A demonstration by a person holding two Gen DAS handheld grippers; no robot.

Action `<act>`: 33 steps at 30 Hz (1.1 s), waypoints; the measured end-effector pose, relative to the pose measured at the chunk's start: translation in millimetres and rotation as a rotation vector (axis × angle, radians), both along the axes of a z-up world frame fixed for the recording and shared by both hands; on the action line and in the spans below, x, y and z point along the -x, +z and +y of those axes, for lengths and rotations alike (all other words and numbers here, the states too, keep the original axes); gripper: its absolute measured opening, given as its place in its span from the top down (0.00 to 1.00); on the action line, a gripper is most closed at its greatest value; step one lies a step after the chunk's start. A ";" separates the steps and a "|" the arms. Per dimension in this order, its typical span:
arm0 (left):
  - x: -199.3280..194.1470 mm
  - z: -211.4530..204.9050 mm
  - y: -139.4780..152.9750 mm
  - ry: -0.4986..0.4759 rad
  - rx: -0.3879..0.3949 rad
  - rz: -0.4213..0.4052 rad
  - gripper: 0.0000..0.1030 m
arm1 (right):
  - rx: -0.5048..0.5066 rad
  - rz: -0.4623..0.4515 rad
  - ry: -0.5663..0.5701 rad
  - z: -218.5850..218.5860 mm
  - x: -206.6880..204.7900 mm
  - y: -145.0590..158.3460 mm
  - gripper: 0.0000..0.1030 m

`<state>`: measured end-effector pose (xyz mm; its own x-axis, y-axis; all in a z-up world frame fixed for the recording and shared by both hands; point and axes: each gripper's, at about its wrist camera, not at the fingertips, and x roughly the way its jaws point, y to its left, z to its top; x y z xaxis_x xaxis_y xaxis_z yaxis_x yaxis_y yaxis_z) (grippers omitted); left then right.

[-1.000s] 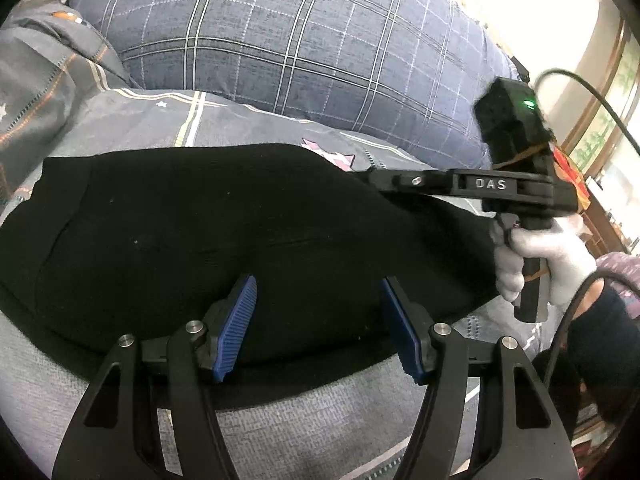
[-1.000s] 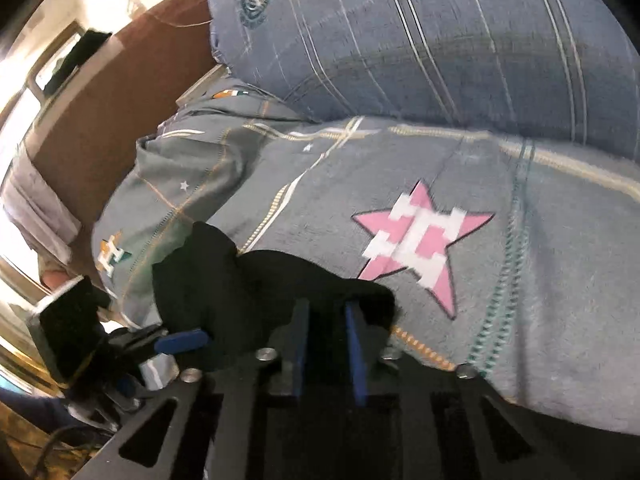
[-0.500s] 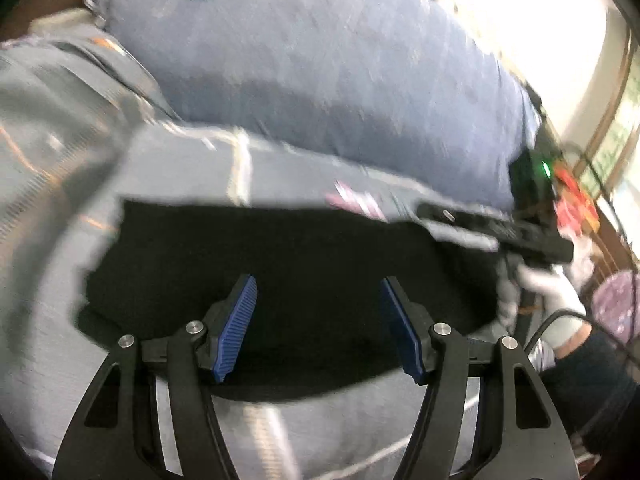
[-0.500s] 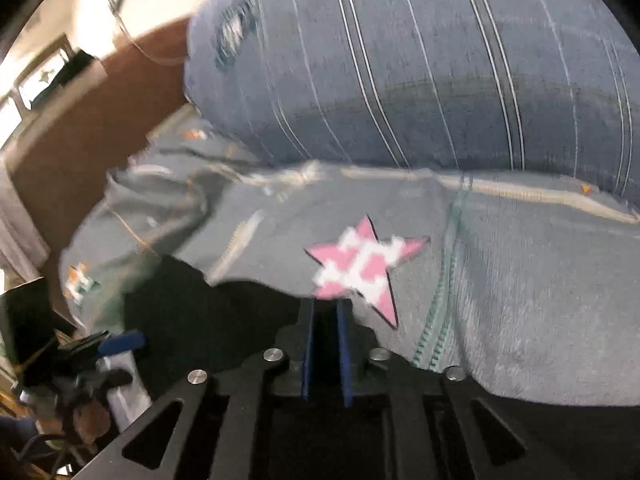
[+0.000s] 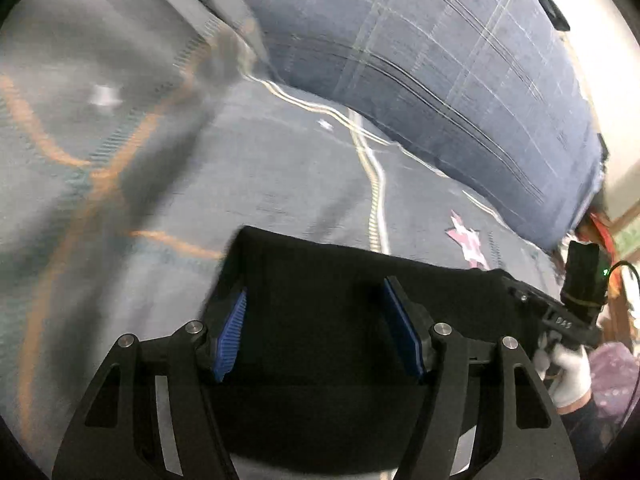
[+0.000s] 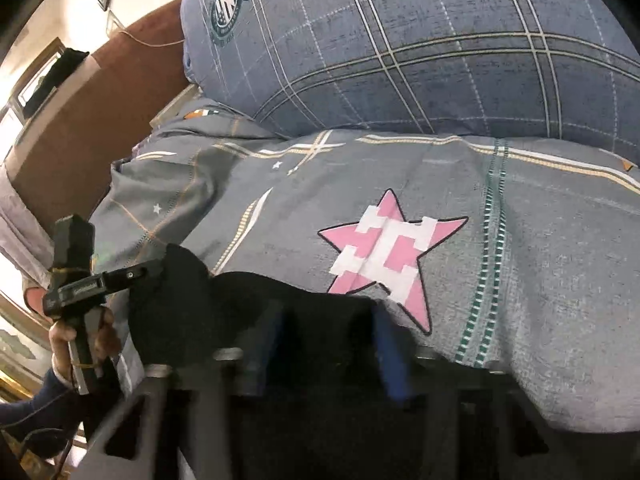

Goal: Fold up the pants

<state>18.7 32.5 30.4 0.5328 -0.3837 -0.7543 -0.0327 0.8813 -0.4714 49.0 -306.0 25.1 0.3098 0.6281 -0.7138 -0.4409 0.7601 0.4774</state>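
Note:
Black pants lie folded on the grey bedspread. My left gripper hangs over their left end, open, with the cloth under its blue pads and nothing pinched. In the right wrist view the pants run off to the left, and one corner stands up a little. My right gripper sits low over their right end, jaws part way apart with black cloth lying between them, not pressed. A white-gloved hand holds the right tool.
A big blue plaid pillow fills the back of the bed. The bedspread carries a pink star just beyond the pants. A rumpled grey quilt rises on the left, and a brown headboard stands behind it.
My left gripper has swung left along the pants to their left end, still open. The right jaws, shut on the cloth a second ago, now stand apart.

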 end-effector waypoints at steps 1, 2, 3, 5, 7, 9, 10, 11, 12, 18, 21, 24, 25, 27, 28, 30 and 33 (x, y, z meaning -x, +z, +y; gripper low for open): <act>-1.4 -1.4 -3.4 0.010 0.008 -0.001 0.38 | 0.005 -0.032 -0.010 -1.5 3.7 4.6 0.84; 1.3 -1.9 -1.2 0.026 -0.001 -0.027 0.45 | -0.002 -0.051 -0.018 -4.2 5.6 8.9 0.86; 5.0 -3.2 3.1 0.034 -0.019 -0.045 0.72 | -0.020 -0.068 -0.025 -7.2 8.0 13.6 0.87; 15.4 -3.5 13.9 0.028 -0.028 -0.074 0.82 | -0.052 -0.107 -0.044 -13.4 13.3 24.6 0.88; 30.9 -1.4 27.0 0.034 -0.039 -0.123 0.85 | -0.049 -0.129 -0.052 -13.0 17.4 29.9 0.88; 44.1 -1.7 37.1 0.053 -0.073 -0.169 0.85 | -0.027 -0.145 -0.059 -10.0 18.7 29.9 0.88; 48.9 -1.0 37.7 0.073 -0.103 -0.178 0.85 | -0.029 -0.139 -0.075 -10.1 17.1 26.8 0.89; 47.6 -1.7 33.0 0.081 -0.127 -0.166 0.85 | -0.038 -0.116 -0.102 -10.5 13.0 20.1 0.89; 45.2 -3.5 26.4 0.084 -0.144 -0.146 0.85 | -0.034 -0.098 -0.119 -9.2 9.0 13.1 0.89; 33.9 4.2 -2.3 0.127 -0.150 -0.048 0.84 | 0.094 -0.092 -0.147 3.1 -2.8 0.3 0.88; 42.7 10.1 4.8 0.152 -0.122 -0.035 0.71 | 0.031 -0.058 -0.182 -13.8 -0.1 3.9 0.79; 52.6 11.5 20.5 0.185 -0.162 -0.063 0.66 | 0.007 -0.098 -0.215 -40.0 21.7 23.7 0.77; 57.1 11.1 27.2 0.200 -0.181 -0.081 0.66 | 0.012 -0.109 -0.229 -54.5 32.6 31.3 0.77; 64.1 8.2 37.6 0.201 -0.192 -0.108 0.66 | 0.023 -0.104 -0.256 -74.9 46.7 38.3 0.75; 66.7 3.6 43.5 0.186 -0.189 -0.124 0.66 | 0.032 -0.092 -0.277 -88.0 54.8 40.3 0.73; 72.5 -8.5 52.7 0.145 -0.197 -0.144 0.58 | 0.044 -0.069 -0.314 -114.9 70.4 41.8 0.70; 77.7 -39.5 62.3 0.058 -0.198 -0.174 0.47 | 0.101 -0.053 -0.357 -150.1 92.1 44.4 0.59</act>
